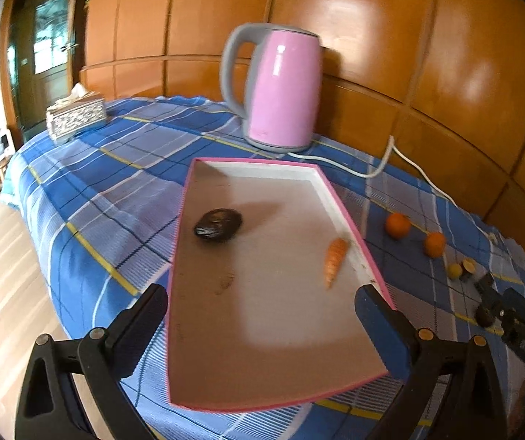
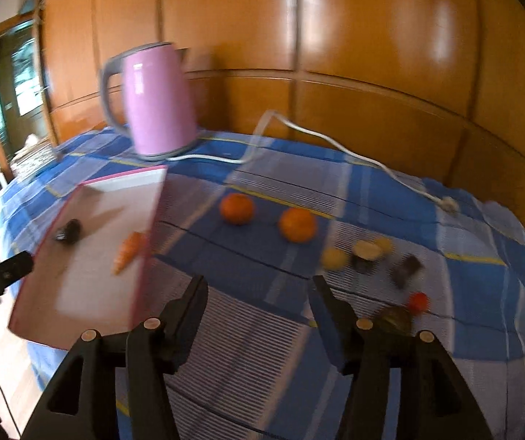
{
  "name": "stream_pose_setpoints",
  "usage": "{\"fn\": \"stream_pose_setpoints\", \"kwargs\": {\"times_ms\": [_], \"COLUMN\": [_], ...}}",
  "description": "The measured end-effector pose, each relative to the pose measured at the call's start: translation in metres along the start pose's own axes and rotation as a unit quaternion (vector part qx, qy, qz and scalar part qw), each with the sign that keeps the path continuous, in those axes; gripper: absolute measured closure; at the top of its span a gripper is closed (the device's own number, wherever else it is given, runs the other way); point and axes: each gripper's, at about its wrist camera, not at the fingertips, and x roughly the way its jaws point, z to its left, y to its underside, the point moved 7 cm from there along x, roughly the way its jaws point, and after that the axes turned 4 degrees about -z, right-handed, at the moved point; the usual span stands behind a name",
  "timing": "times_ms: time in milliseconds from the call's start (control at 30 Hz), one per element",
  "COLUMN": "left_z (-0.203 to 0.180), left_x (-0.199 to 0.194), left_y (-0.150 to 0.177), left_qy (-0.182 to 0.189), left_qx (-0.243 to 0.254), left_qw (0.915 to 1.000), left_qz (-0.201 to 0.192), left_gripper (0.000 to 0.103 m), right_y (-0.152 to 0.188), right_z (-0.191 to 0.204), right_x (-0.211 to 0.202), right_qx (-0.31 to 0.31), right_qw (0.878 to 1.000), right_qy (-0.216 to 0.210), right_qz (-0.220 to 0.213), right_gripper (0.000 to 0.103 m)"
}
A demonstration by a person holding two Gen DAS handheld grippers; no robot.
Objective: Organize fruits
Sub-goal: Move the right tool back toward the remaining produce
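Observation:
A pink-rimmed white tray (image 1: pixel 350 216) lies on the blue checked cloth and holds a dark oval fruit (image 1: pixel 218 224) and a small carrot (image 1: pixel 335 258). The tray also shows in the right wrist view (image 2: pixel 90 183). Two oranges (image 2: pixel 237 208) (image 2: pixel 297 224) lie right of the tray. Beyond them are a yellow fruit (image 2: pixel 334 258), a cut piece (image 2: pixel 367 253), a dark piece (image 2: pixel 405 269), a small red fruit (image 2: pixel 418 301) and a dark green fruit (image 2: pixel 396 319). My left gripper (image 1: pixel 262 315) is open and empty over the tray's near end. My right gripper (image 2: pixel 259 289) is open and empty above the cloth, short of the oranges.
A pink electric kettle (image 1: pixel 281 88) stands behind the tray, its white cord (image 2: pixel 336 146) trailing right across the cloth. A patterned tissue box (image 1: pixel 75 117) sits at the far left corner. Wooden wall panels stand behind the table. The table edge drops to the floor on the left.

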Motion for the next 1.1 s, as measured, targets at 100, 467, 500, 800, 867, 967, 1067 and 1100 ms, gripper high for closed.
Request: {"fn": "stream_pose_setpoints", "kwargs": {"times_ms": [100,467,500,800,867,967,1067,1100], "left_z": [-0.011,-0.037,-0.039,-0.069,-0.08,-0.096,-0.111,-0.117], "left_x": [-0.002,-0.005,-0.005,-0.012,-0.012,-0.011,-0.008,-0.007], "left_y": [0.003,0.013,0.014,0.015,0.015,0.014,0.014,0.014], "left_qy": [0.008,0.034,0.037,0.088,0.098,0.117,0.131,0.135], "left_qx": [0.017,0.057,0.061,0.097,0.108,0.121,0.134,0.139], "left_qw": [0.9998,0.9978,0.9974,0.9914,0.9894,0.9857,0.9822,0.981], "left_qz": [-0.001,0.005,0.005,-0.005,-0.004,0.0,0.011,0.014], "left_gripper": [0.0,0.0,0.0,0.0,0.0,0.0,0.0,0.0], "right_y": [0.008,0.032,0.035,0.063,0.067,0.072,0.075,0.077], "right_z": [-0.028,-0.112,-0.117,-0.166,-0.173,-0.18,-0.184,-0.185], "right_x": [-0.004,-0.022,-0.023,-0.033,-0.034,-0.035,-0.035,-0.034], "right_qx": [0.021,0.086,0.091,0.137,0.142,0.151,0.154,0.155], "right_qw": [0.999,0.989,0.988,0.973,0.971,0.969,0.968,0.968], "right_qy": [0.031,0.12,0.126,0.186,0.193,0.197,0.199,0.198], "right_qz": [0.0,-0.002,0.0,0.013,0.017,0.019,0.021,0.021], "right_gripper": [0.042,0.042,0.042,0.042,0.042,0.042,0.042,0.042]}}
